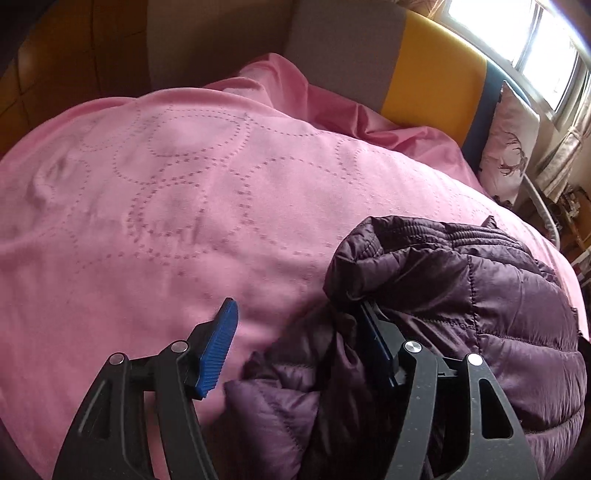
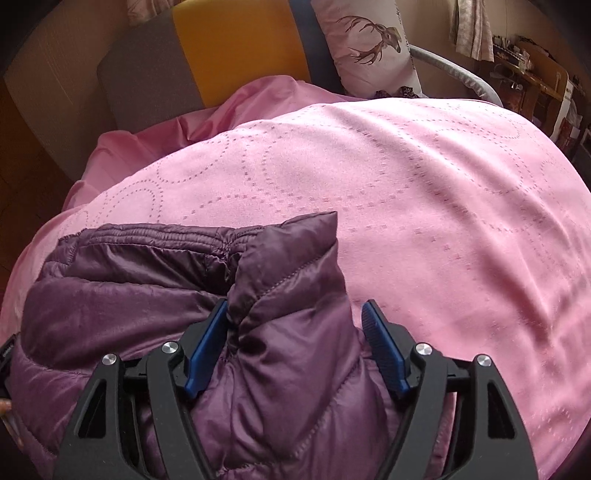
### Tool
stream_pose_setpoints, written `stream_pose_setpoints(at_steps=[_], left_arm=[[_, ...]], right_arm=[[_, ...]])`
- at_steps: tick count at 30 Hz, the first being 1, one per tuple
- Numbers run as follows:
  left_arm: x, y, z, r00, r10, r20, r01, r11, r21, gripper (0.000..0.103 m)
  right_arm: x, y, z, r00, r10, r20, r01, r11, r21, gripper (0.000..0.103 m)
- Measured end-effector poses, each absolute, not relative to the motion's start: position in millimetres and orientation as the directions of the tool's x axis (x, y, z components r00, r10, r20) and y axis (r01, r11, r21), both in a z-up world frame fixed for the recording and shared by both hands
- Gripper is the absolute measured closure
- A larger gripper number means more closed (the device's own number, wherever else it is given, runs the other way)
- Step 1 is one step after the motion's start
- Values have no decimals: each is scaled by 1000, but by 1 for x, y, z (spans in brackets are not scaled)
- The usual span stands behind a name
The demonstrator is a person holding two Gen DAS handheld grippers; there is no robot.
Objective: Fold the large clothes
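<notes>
**Purple jacket on the pink bed, both grippers spread**

Left wrist view: the left gripper (image 1: 299,336), black-armed with ribbed blue pads, has its fingers spread wide. The left-hand pad (image 1: 218,350) stands clear over the pink bedspread stitched with dotted circles (image 1: 166,192). The right-hand finger is partly buried against a fold of the dark purple quilted puffer jacket (image 1: 480,295); loose jacket fabric lies between the fingers, touching that side only, not pinched. The jacket lies bunched on the bedspread at the lower right, its ribbed elastic hem (image 1: 461,236) on the far side. Beyond the bed stand a grey and yellow upholstered headboard (image 1: 432,70), a pale pillow printed with a deer (image 1: 513,147) and a bright window (image 1: 517,29).

Right wrist view: the right gripper (image 2: 299,347) is also spread. A puffy fold of the jacket (image 2: 288,295) rises between the pads; the left-hand pad (image 2: 207,350) touches it, while the right-hand pad (image 2: 384,350) stands just beside it, so nothing is clamped. The rest of the jacket spreads to the left on the bedspread (image 2: 424,184). Behind are the headboard (image 2: 236,48) and the deer pillow (image 2: 369,44)
</notes>
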State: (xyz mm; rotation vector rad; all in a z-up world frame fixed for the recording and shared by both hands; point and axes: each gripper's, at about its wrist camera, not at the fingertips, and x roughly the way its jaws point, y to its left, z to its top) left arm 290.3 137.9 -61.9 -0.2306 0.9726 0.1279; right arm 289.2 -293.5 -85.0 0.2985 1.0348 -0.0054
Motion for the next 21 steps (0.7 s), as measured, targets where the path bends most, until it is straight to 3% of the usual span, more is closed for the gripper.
stream_pose_setpoints(at_steps=[2, 6, 11, 15, 16, 17, 18, 19, 21], left_arm=[[272, 142, -47, 584, 33, -811, -227, 966, -124, 37], [231, 141, -34, 617, -72, -783, -166, 962, -219, 29], [177, 148, -48, 623, -277, -731, -131, 885, -447, 24], [147, 157, -66, 624, -388, -678, -140, 799, -585, 24], [143, 158, -71, 619, -414, -668, -139, 779, -612, 25], [141, 157, -74, 614, -439, -656, -129, 764, -633, 35], [141, 155, -75, 611, -458, -646, -115, 755, -645, 40], [141, 154, -76, 605, -478, -637, -99, 749, -656, 51], [140, 152, -74, 599, -496, -629, -77, 746, -662, 64]], right_arm=[[268, -307, -69, 554, 184, -812, 146, 939, 313, 26], [213, -336, -52, 600, 278, -750, 131, 891, 435, 25], [141, -354, -67, 581, 418, -698, 125, 802, 585, 24], [102, -333, -90, 538, 487, -688, 93, 777, 623, 24], [96, -327, -90, 554, 469, -688, 81, 792, 605, 28], [91, -322, -89, 581, 439, -685, 74, 810, 582, 36], [89, -320, -90, 581, 450, -678, 80, 798, 598, 60], [88, -320, -91, 576, 476, -665, 89, 772, 629, 71], [83, -315, -85, 583, 467, -665, 82, 780, 620, 81]])
